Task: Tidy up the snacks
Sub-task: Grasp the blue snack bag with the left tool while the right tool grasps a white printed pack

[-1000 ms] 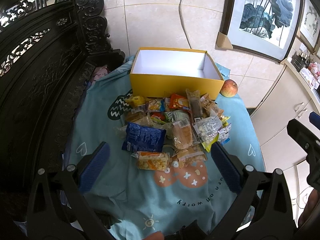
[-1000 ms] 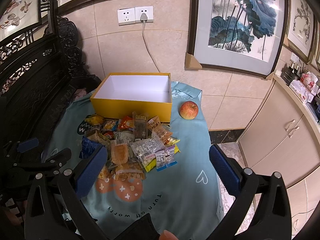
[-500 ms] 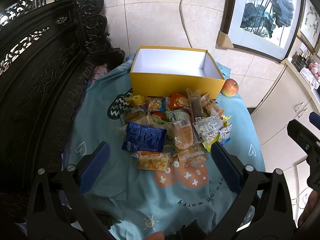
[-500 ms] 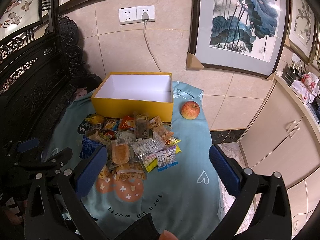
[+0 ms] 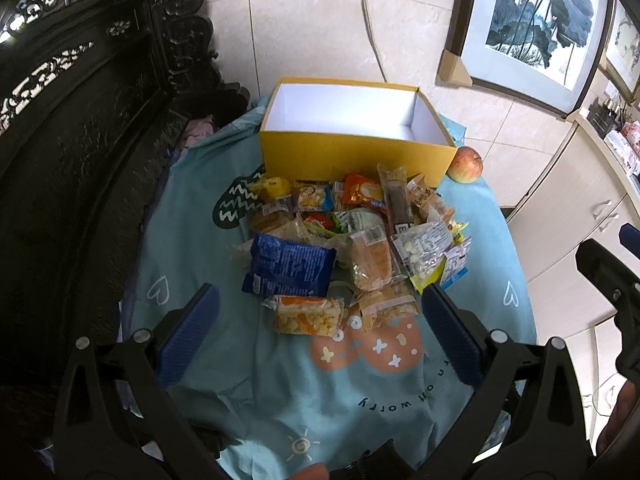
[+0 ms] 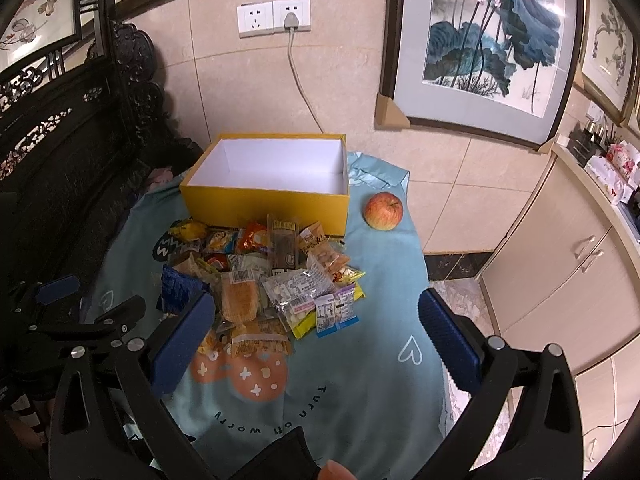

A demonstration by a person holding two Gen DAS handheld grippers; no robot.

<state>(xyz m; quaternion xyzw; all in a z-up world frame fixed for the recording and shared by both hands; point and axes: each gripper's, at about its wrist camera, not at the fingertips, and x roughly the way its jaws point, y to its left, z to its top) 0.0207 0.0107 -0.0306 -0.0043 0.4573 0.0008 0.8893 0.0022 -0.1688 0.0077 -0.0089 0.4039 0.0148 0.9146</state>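
The left gripper (image 5: pixel 318 336) hangs above the near edge of the cloth-covered tabletop (image 5: pixel 192 248), its blue-padded fingers (image 5: pixel 188 332) spread wide and holding nothing. The right gripper (image 6: pixel 316 338) is likewise wide open and empty above the near right part of the tabletop, its pads (image 6: pixel 448 338) well apart.

Between and beyond the left gripper's fingers lies a heap of packaged snacks (image 5: pixel 348 240) at the middle of the tabletop: a blue packet (image 5: pixel 290 266) on the left of the pile, an orange-and-white puffed snack pack (image 5: pixel 308 314) nearest the front edge, and a clear bag of white candies (image 5: pixel 420 246) on the right.

Just behind the heap, at the far edge, stands an open yellow box (image 5: pixel 352 152) with a white, empty interior. An apple (image 5: pixel 465 164) rests beside the box's right corner, near the tabletop's far right edge.
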